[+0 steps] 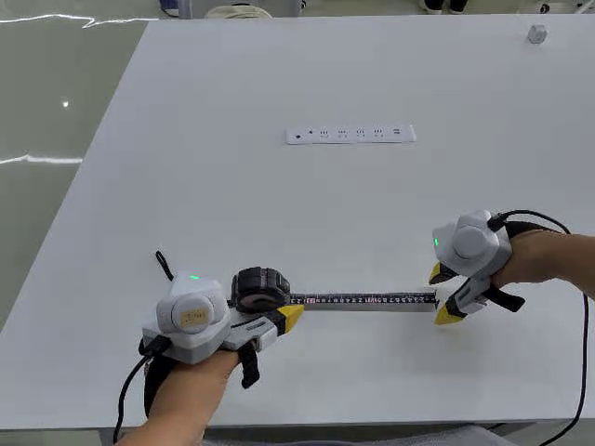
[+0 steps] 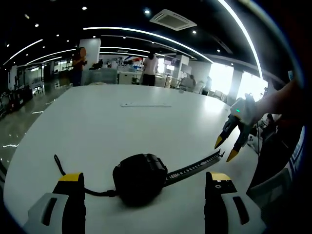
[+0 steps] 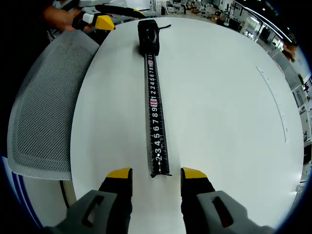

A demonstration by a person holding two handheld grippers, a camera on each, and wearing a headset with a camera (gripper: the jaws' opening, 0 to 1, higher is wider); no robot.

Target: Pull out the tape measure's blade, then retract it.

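Left hand-held gripper (image 2: 145, 178), nearest: jaws spread wide, tape measure case (image 1: 260, 288) sat between them w/o being clamped, i.e. released. Blade (image 1: 363, 299) is found drawn out of case, laid flat on surface (image 1: 279, 204), running rightward. Right hand-held gripper (image 1: 441, 295): jaws apart, end hook (image 3: 160, 173) lying between tips, not pinched, i.e. released. Assessment: pull-out step judged done; retraction outstanding. Approx. half of task is considered completed.

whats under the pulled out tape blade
The white table, with the blade lying along it from the black case. The strip of tabletop directly beneath is covered.
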